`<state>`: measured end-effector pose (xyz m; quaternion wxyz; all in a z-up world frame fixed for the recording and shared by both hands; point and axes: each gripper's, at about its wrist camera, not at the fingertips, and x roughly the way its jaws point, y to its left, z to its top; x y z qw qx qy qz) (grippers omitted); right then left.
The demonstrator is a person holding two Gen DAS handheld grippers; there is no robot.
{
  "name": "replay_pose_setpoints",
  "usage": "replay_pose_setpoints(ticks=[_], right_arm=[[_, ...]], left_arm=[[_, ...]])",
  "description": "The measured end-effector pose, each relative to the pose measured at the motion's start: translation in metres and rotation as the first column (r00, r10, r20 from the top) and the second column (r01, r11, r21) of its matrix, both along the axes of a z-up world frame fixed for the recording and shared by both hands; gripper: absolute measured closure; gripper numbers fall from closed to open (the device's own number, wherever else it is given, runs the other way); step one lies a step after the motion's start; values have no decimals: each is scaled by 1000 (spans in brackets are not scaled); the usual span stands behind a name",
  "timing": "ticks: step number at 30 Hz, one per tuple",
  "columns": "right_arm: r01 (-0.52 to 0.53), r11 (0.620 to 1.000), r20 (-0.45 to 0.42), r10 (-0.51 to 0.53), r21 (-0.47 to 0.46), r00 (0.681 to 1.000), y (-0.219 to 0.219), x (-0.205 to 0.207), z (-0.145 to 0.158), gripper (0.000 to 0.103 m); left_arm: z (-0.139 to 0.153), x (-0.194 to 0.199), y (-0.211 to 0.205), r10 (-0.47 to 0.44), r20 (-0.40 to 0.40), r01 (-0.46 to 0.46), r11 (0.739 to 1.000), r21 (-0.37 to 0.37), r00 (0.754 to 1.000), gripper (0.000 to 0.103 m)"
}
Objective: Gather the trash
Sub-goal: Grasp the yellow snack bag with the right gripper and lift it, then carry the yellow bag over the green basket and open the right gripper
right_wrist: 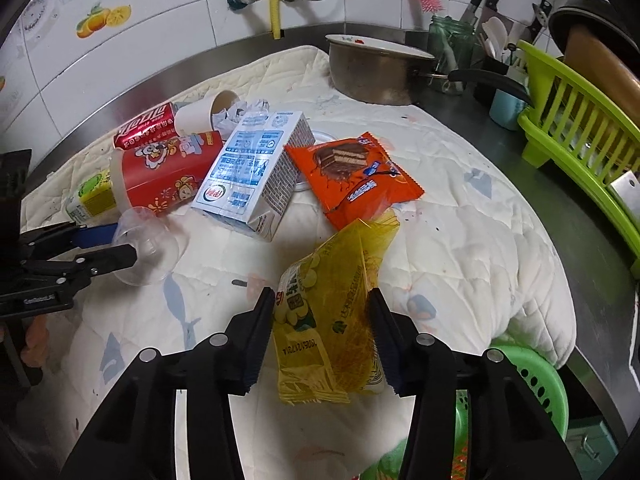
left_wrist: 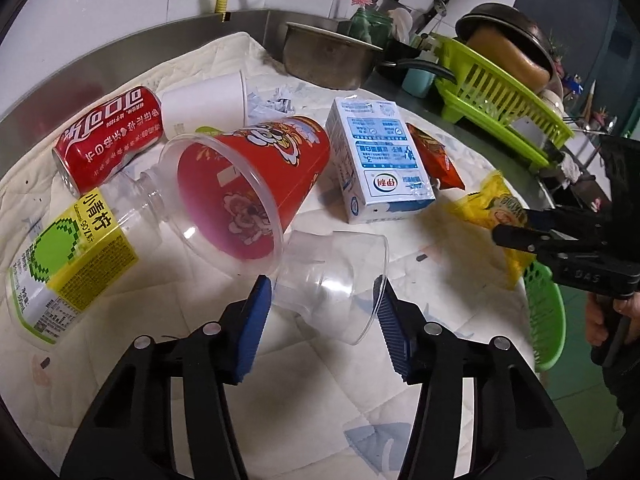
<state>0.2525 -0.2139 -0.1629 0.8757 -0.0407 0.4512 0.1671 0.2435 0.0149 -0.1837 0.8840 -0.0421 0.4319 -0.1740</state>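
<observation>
Trash lies on a white quilted cloth [left_wrist: 448, 240]. My left gripper [left_wrist: 324, 312] is open around a clear plastic cup [left_wrist: 336, 284] lying on its side; the cup also shows in the right wrist view [right_wrist: 146, 248]. My right gripper [right_wrist: 320, 332] stands around a yellow snack wrapper [right_wrist: 328, 312], which looks lifted between the pads; it also shows in the left wrist view [left_wrist: 492, 208]. Nearby lie a red cup [left_wrist: 248, 184], a white milk carton [left_wrist: 380, 160], an orange wafer wrapper [right_wrist: 352, 172], a red cola can [left_wrist: 108, 140], a lime bottle [left_wrist: 68, 256] and a white paper cup [left_wrist: 208, 100].
A green basket [right_wrist: 532, 384] sits below the cloth's right edge. A steel pot [right_wrist: 372, 68] and a lime dish rack [right_wrist: 580, 128] stand at the back right on the steel counter. Tiled wall and pipes lie behind.
</observation>
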Motion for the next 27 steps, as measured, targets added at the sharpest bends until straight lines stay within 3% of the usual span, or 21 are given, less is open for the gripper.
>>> replay_pose_setpoints(ticks=[16,27], right_arm=[[57,998,-5,-57,24,998,-21,-32,3,59],[141,988,-7,-141,61,990,-49,-63,6,59]], left_arm=[[-1,8,0,-28,-6,27,999,-16,1000,46],[4,-8,-8,-26,8,26,1000,-18,1000,56]])
